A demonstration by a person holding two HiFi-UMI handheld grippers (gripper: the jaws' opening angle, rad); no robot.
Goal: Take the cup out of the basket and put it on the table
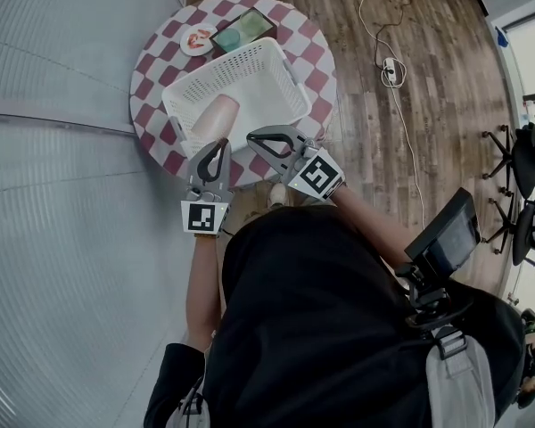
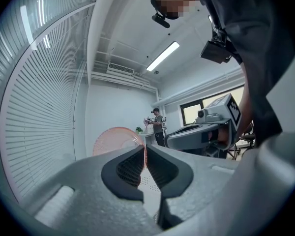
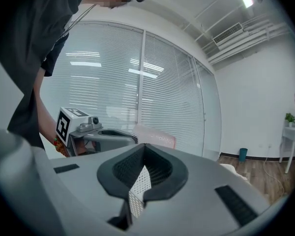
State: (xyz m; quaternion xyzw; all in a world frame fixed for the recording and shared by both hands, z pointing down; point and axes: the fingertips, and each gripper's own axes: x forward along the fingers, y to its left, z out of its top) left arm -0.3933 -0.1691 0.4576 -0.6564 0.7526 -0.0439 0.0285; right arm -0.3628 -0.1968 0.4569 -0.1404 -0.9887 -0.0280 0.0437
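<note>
A pink cup [image 1: 216, 117] lies tilted at the near left corner of the white mesh basket [image 1: 267, 69] on the round checkered table [image 1: 316, 56]. My left gripper [image 1: 216, 143] is shut on the cup's near rim. In the left gripper view the pink wall [image 2: 113, 139] runs between the pads of that gripper [image 2: 145, 154]. My right gripper [image 1: 253, 137] is at the basket's near rim. In the right gripper view it [image 3: 143, 156] is shut on a strip of white mesh [image 3: 136, 187], with the cup [image 3: 156, 136] and left gripper [image 3: 110, 134] just beyond.
A small plate [image 1: 197, 39] and a green tray [image 1: 243, 30] sit on the table behind the basket. Glass walls with blinds [image 1: 62, 150] stand to the left. A cable and power strip [image 1: 390, 71] lie on the wood floor; office chairs [image 1: 526, 163] stand at far right.
</note>
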